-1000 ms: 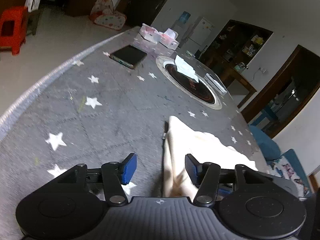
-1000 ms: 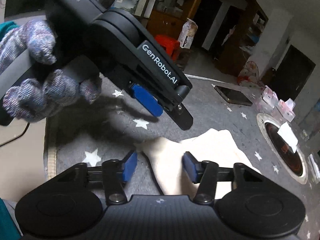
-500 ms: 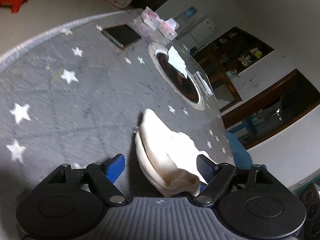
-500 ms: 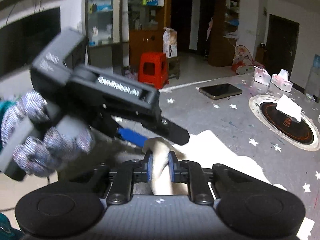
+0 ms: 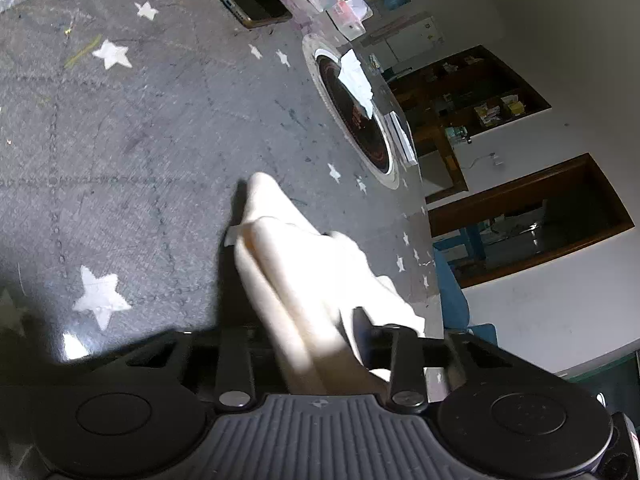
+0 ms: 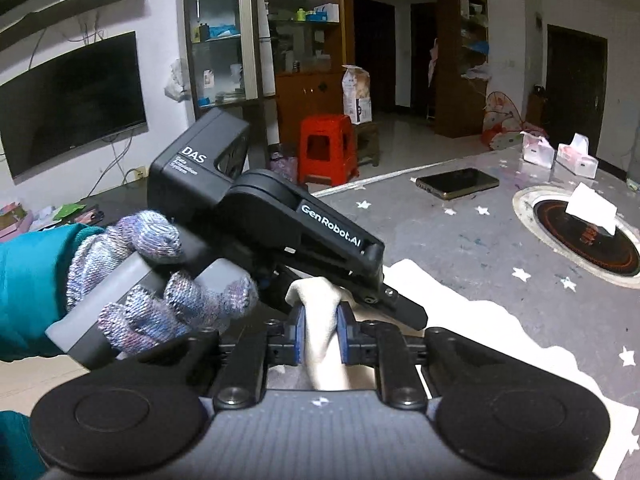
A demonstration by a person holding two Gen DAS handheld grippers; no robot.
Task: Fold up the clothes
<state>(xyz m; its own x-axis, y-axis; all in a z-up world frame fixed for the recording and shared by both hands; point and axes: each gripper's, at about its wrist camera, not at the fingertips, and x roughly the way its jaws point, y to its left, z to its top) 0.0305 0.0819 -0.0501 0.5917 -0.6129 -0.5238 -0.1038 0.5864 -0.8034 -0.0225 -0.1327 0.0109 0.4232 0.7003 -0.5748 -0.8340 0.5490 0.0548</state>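
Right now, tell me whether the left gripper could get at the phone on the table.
Probably not as things stand. The left gripper has the cream cloth bunched between its fingers, and the phone lies far across the table; nothing stands between them.

One cream cloth garment (image 6: 460, 320) lies directly ahead of the two black hand-held grippers (image 6: 320, 330) (image 5: 308, 332). Farther ahead are one dark rectangular phone (image 6: 458, 182), two pink-and-white tissue boxes (image 6: 538, 148) (image 6: 578, 158), one round black inset hob (image 6: 588, 236) and one red plastic stool (image 6: 328, 148).
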